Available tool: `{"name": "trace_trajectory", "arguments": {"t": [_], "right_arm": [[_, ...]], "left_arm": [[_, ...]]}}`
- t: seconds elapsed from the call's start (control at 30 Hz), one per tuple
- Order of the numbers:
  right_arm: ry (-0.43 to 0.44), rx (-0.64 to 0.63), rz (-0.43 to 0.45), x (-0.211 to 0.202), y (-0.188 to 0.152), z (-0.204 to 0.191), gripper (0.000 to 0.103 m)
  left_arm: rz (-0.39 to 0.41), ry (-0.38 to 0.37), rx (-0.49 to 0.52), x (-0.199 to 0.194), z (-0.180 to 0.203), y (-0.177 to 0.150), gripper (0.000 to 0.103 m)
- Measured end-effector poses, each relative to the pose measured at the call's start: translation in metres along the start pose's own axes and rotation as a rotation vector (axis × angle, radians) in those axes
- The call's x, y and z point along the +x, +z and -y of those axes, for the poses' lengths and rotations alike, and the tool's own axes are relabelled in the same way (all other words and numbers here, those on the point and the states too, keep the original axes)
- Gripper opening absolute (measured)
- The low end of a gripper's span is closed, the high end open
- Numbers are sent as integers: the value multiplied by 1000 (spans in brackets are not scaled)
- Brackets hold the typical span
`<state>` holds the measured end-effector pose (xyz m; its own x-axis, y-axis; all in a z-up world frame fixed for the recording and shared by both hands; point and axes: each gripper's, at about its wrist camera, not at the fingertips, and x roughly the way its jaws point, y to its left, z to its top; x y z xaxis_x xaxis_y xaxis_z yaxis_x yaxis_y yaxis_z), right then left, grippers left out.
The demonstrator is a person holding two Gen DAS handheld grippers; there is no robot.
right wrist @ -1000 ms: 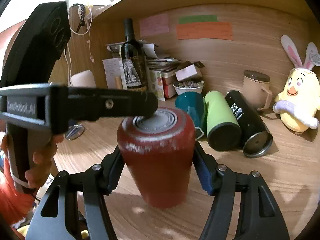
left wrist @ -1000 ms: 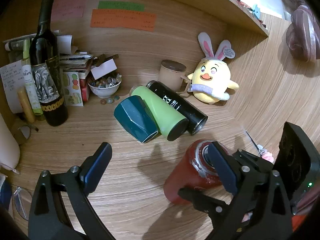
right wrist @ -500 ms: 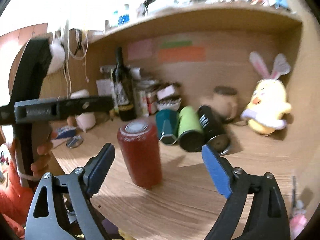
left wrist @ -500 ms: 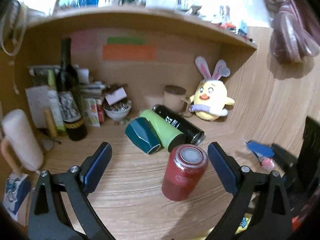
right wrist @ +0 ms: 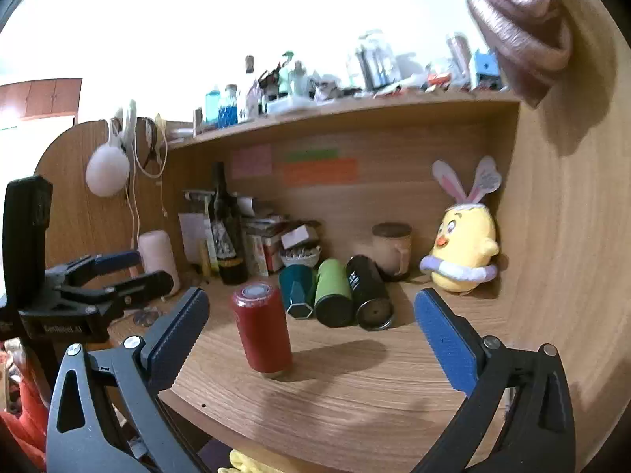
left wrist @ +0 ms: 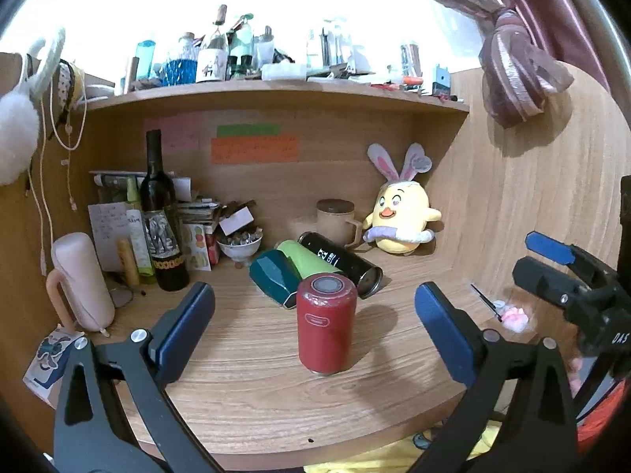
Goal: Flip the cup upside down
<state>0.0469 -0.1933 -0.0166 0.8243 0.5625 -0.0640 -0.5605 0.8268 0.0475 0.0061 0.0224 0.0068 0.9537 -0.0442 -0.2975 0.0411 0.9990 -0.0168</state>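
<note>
The red cup [left wrist: 326,326] stands on the wooden desk [left wrist: 252,386] with its grey base disc facing up. It also shows in the right wrist view [right wrist: 262,331]. My left gripper [left wrist: 315,331] is open and empty, drawn back from the cup near the desk's front edge; it appears at the left of the right wrist view [right wrist: 118,272]. My right gripper [right wrist: 311,331] is open and empty, also back from the cup; it appears at the right of the left wrist view [left wrist: 548,264].
A teal cup [left wrist: 274,278], a green bottle [left wrist: 307,260] and a black bottle [left wrist: 341,262] lie side by side behind the red cup. A wine bottle [left wrist: 159,220], a small bowl [left wrist: 239,243], a lidded mug [left wrist: 337,222] and a yellow plush chick [left wrist: 400,216] stand at the back. A pink jug [left wrist: 81,280] stands at the left.
My right gripper has let go of the red cup and opened. Both grippers have pulled back and up from the desk. The cup now stands alone.
</note>
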Motion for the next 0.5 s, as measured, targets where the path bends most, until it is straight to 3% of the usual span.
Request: {"name": "trace_trajectory", "arguments": {"t": [0.5], "right_arm": [[-20,-12,26,-14,2,-5,103]], "left_arm": [[26,-26,-12,-14,3,0,103]]}}
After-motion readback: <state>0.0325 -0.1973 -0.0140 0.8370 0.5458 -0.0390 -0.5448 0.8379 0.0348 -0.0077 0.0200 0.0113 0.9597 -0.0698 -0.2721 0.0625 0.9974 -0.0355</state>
